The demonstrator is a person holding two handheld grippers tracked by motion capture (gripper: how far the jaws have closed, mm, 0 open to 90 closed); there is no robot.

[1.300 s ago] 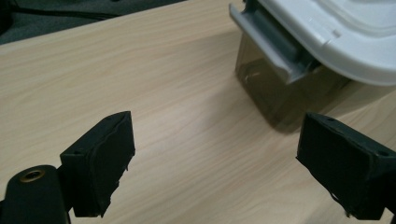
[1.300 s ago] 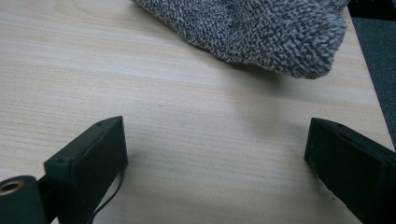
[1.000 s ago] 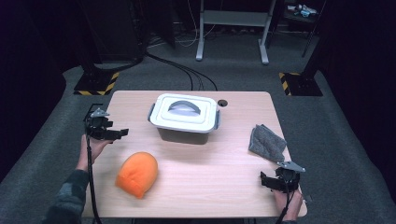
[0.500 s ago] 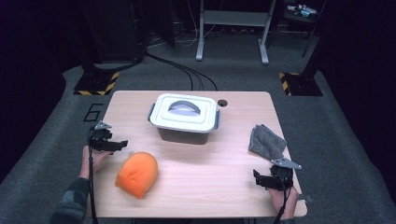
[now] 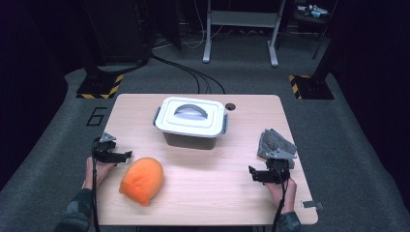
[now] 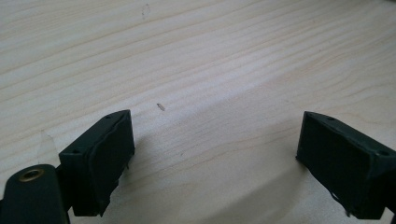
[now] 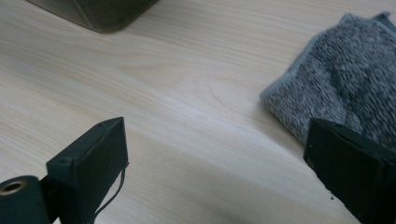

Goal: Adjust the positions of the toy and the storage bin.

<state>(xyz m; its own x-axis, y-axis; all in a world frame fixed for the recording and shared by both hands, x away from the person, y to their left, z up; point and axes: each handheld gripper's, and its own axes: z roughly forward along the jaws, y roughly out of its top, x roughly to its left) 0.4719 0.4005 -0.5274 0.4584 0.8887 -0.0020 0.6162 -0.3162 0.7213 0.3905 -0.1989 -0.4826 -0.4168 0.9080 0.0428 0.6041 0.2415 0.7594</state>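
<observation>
- Cushion (image 5: pixel 141 180): orange, lying on the table (image 5: pixel 208 203) forward-left of the box (image 5: pixel 190 121), with nothing gripping it.
- Your left gripper (image 5: pixel 126 155) sits just left of the cushion, jaws wide apart over bare wood, empty.
- The cushion's long axis runs slantwise, its near end toward you.
- Your right gripper (image 5: pixel 251 173) is well off, jaws apart, beside the cloth (image 5: pixel 275 143).
- Left hand's nearer, so a short reach right should do it.

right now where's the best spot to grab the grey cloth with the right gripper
Probably the near folded corner of the grey cloth, coming from the person's side. It lies crumpled by the table's right edge, just ahead of the open right gripper, and that bunched edge stands proud enough to pinch.
</observation>
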